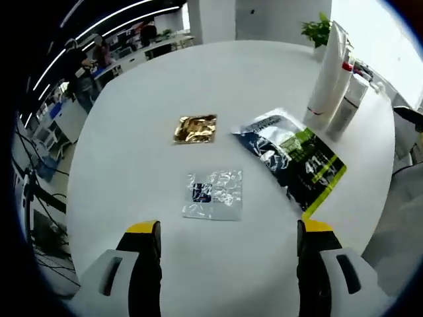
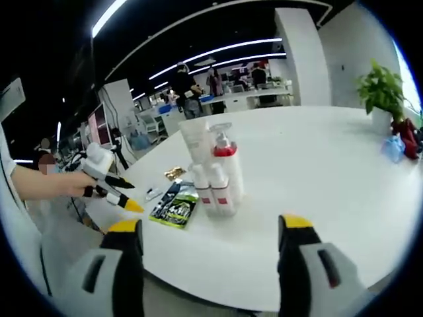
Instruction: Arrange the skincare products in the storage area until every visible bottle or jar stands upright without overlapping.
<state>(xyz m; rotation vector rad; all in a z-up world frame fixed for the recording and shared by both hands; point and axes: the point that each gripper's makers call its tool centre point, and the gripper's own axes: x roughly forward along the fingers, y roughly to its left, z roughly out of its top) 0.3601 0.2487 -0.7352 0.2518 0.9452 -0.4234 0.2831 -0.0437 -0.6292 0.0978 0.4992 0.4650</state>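
In the left gripper view, a tall white tube (image 1: 328, 69) and a white bottle (image 1: 348, 102) with a red collar stand upright together at the table's far right. Lying flat are a gold sachet (image 1: 195, 128), a clear sachet (image 1: 213, 194) and a dark blue and green packet (image 1: 291, 157). My left gripper (image 1: 229, 228) is open above the near table edge, just short of the clear sachet. In the right gripper view, the bottle cluster (image 2: 215, 172) stands upright beyond my open right gripper (image 2: 210, 224), which holds nothing. The packet (image 2: 175, 206) lies to the cluster's left. A hand holds the left gripper (image 2: 129, 195) there.
The round white table (image 1: 132, 152) carries everything. A potted plant (image 2: 380, 89) stands at its far edge, beside a blue item (image 2: 393, 146) and a red one (image 2: 406, 135). Behind is an office with desks and people. The table's right half (image 2: 330, 158) is bare.
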